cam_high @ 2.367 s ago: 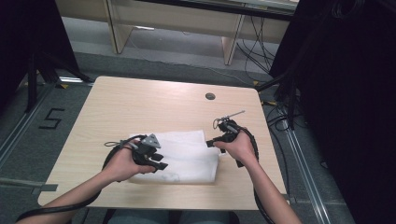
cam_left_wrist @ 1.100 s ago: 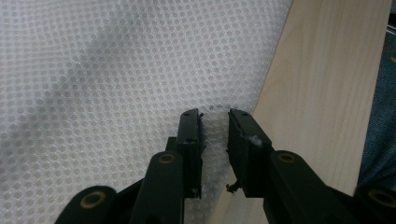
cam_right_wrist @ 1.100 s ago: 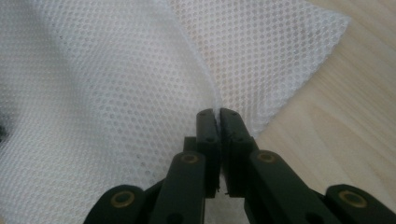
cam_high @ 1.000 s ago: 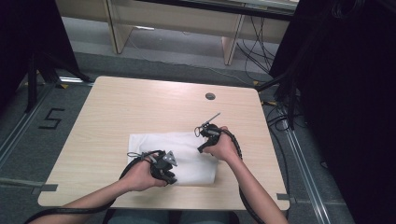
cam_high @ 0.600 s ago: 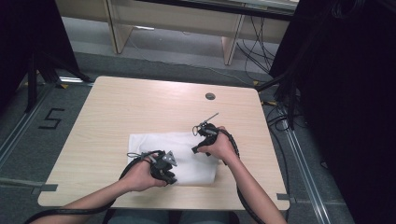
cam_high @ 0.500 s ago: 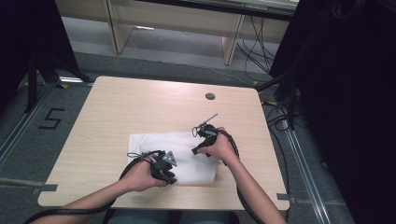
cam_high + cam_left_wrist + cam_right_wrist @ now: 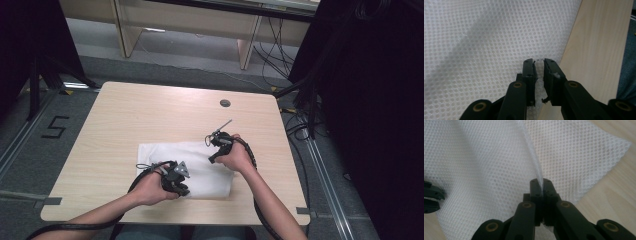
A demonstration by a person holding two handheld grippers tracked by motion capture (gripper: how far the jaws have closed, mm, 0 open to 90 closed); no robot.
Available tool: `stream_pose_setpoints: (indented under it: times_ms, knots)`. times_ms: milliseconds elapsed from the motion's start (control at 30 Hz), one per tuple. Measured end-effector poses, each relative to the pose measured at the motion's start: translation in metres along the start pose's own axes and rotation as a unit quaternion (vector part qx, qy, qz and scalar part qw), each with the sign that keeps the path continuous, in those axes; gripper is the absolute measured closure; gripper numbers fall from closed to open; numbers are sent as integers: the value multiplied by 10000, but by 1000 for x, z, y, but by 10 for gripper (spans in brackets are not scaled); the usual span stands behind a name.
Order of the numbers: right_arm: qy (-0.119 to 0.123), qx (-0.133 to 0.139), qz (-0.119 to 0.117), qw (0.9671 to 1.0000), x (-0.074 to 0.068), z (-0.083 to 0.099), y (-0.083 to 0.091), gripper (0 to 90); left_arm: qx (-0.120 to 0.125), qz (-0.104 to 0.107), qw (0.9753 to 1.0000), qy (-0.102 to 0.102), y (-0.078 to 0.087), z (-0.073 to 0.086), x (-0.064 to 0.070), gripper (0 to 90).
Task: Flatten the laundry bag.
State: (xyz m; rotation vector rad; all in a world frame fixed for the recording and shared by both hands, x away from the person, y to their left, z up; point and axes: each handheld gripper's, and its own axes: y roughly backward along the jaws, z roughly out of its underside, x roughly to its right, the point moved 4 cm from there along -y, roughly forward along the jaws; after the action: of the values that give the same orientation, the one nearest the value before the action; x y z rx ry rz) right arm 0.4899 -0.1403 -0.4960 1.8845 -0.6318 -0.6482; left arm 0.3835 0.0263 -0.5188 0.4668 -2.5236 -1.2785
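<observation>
Tongs sit at both ends of a white mesh cloth (image 7: 187,165) in the high view: the left tongs (image 7: 181,189) at its near edge, the right tongs (image 7: 212,159) at its right side, all on a pale wooden table (image 7: 150,115) with a round grommet (image 7: 225,103) near the far edge, grey floor and loose cables around it; the far half of the table lies bare. In the left gripper view, the left tongs (image 7: 539,62) stand narrowly parted with the cloth's (image 7: 486,37) edge between the jaws, bare wood (image 7: 599,45) just beside. In the right gripper view, the right tongs (image 7: 541,181) are pinched tight on a raised fold of the cloth (image 7: 486,157), whose corner reaches the wood (image 7: 614,182).
</observation>
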Motion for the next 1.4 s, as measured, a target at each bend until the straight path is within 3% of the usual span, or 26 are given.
stream_pose_setpoints:
  times_ms: [33, 67, 100, 167, 200, 400, 467, 500, 600, 967, 1100, 1267, 1400]
  knots:
    - [11, 41, 17, 10000, 0, -1, 2, 893, 60, 29, 10000, -57, 4, -3, 2, 806]
    - [15, 62, 9, 10000, 1, -1, 4, 893, 60, 70, 10000, 23, 8, -4, 6, 842]
    - [9, 105, 19, 9999, 1, -2, 5, 893, 11, 110, 9998, -151, 11, -6, 9, 885]
    - [2, 134, -1, 9999, 1, -2, 8, 892, -31, 174, 9995, -276, 11, -7, 14, 896]
    - [-43, 112, -8, 9999, 0, -2, 10, 892, -84, 181, 9996, -195, 8, -6, 15, 896]
    - [17, 269, 60, 9996, 1, -5, 20, 893, -371, 188, 9991, -48, -2, -2, 8, 896]
    - [94, 296, 58, 9995, 2, -7, 22, 893, -556, 183, 9980, -218, 0, -2, 1, 895]
    - [37, 247, 77, 9997, 1, -7, 22, 893, -578, 179, 9981, -128, -1, -3, 0, 895]
    - [84, 349, 89, 9993, 2, -10, 26, 893, -630, 112, 9978, -168, -3, -6, -5, 895]
    - [-89, 568, 112, 9983, -1, -15, 41, 893, -588, -58, 9982, 59, -9, -13, -24, 895]
    - [-32, 696, 161, 9974, -3, -19, 48, 893, -652, -104, 9978, 8, -10, -16, -32, 895]
    - [-24, 710, 151, 9974, -8, -21, 53, 892, -513, -219, 9982, 199, -13, -20, -38, 895]
    - [17, 750, 196, 9970, -10, -22, 55, 892, -510, -301, 9981, 180, -12, -23, -43, 894]
